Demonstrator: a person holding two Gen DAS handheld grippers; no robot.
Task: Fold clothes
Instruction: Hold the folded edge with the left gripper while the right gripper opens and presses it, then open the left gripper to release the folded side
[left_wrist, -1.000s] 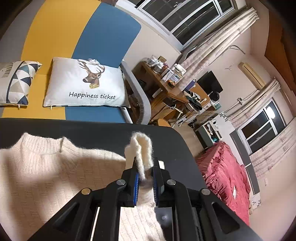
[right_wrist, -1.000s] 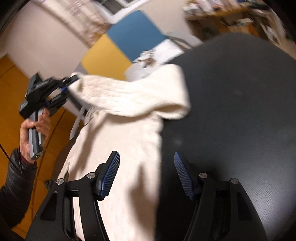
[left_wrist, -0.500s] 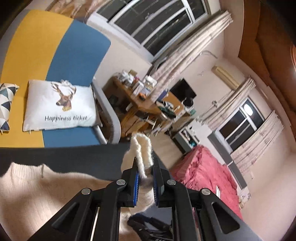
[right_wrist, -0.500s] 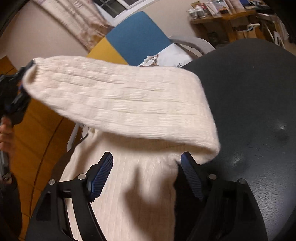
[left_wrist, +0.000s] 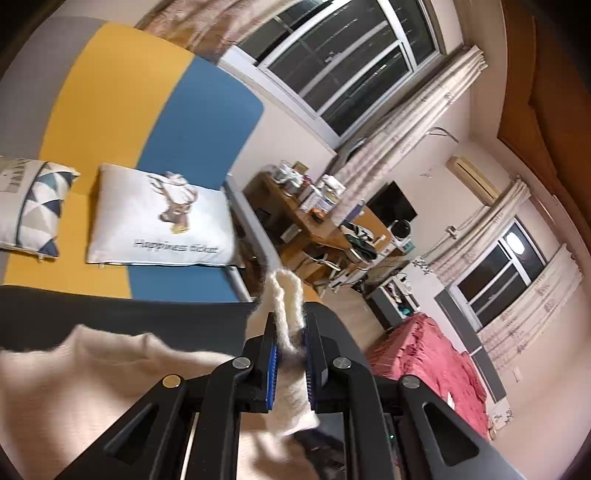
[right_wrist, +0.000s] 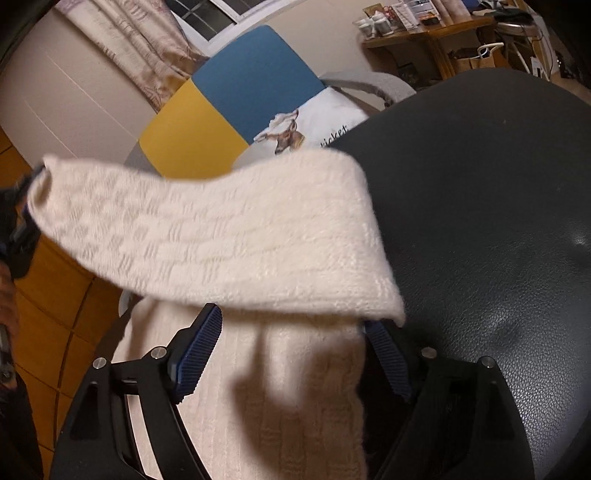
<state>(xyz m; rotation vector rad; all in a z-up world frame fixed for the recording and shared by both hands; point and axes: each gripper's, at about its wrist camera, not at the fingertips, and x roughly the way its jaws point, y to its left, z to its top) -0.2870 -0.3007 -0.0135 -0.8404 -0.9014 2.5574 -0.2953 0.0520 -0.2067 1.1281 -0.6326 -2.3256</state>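
Observation:
A cream knitted sweater (right_wrist: 288, 406) lies on the black round table (right_wrist: 480, 221). My left gripper (left_wrist: 290, 332) is shut on the cuff of one sleeve (left_wrist: 286, 295) and holds it up off the table. In the right wrist view that sleeve (right_wrist: 221, 236) stretches across in the air, from the shoulder on the right to the left gripper (right_wrist: 14, 229) at the far left edge. My right gripper (right_wrist: 291, 321) hovers low over the sweater body under the raised sleeve. Its jaws are opening, the knit lies between them, and the pads do not press on it.
A blue and yellow sofa (left_wrist: 184, 129) with a deer pillow (left_wrist: 162, 218) and a patterned pillow (left_wrist: 33, 206) stands behind the table. A cluttered wooden desk (left_wrist: 314, 221) and a red bed (left_wrist: 432, 354) are to the right. The table edge (right_wrist: 122, 332) drops to orange floor tiles.
The left gripper has lifted the sleeve higher and carried it sideways, so it now spans the right wrist view. The right gripper's jaws have spread wider and come closer over the sweater.

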